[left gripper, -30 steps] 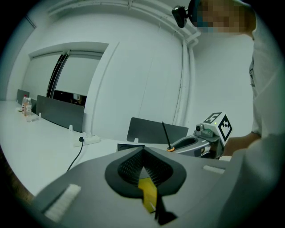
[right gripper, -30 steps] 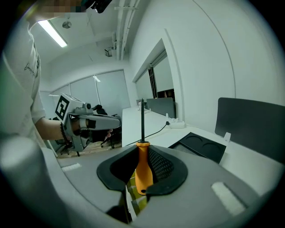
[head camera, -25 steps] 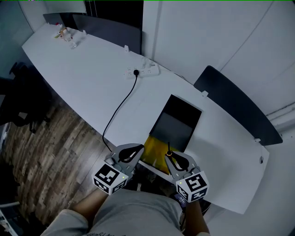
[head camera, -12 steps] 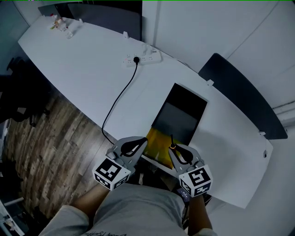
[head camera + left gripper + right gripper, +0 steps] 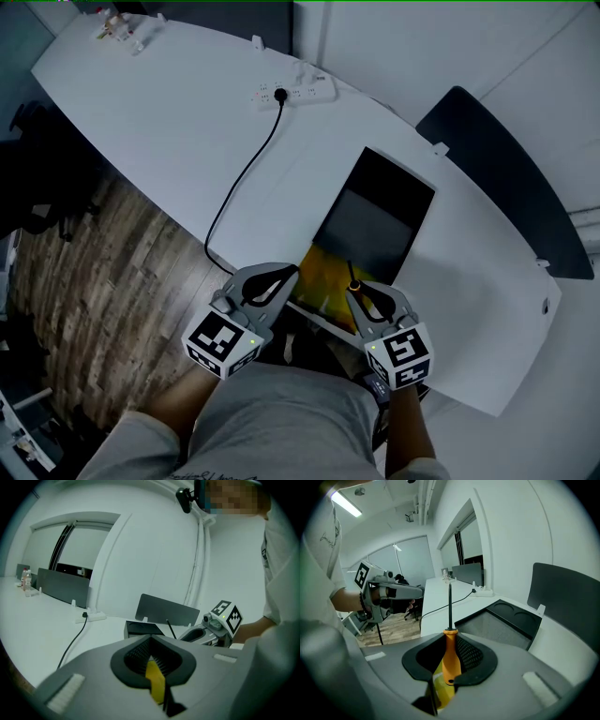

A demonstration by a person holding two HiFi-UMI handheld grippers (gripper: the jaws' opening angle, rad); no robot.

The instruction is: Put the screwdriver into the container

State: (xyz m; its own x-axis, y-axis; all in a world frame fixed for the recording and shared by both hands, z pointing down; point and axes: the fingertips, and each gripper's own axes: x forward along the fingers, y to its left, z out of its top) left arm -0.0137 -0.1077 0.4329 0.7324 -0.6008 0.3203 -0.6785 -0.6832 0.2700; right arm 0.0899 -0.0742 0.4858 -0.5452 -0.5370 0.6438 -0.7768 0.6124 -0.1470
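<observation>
The screwdriver (image 5: 449,663) is not in the container (image 5: 375,225) yet. The right hand-held gripper (image 5: 451,634) is pinching its orange handle, and the thin metal end sticks out past the jaws toward the black container, which lies open on the white tabletop (image 5: 169,122) just ahead. I think what is left is to bring it over the container and let go, while the left hand-held gripper (image 5: 150,641) sits beside the right one, jaws pressed together with nothing in them.
</observation>
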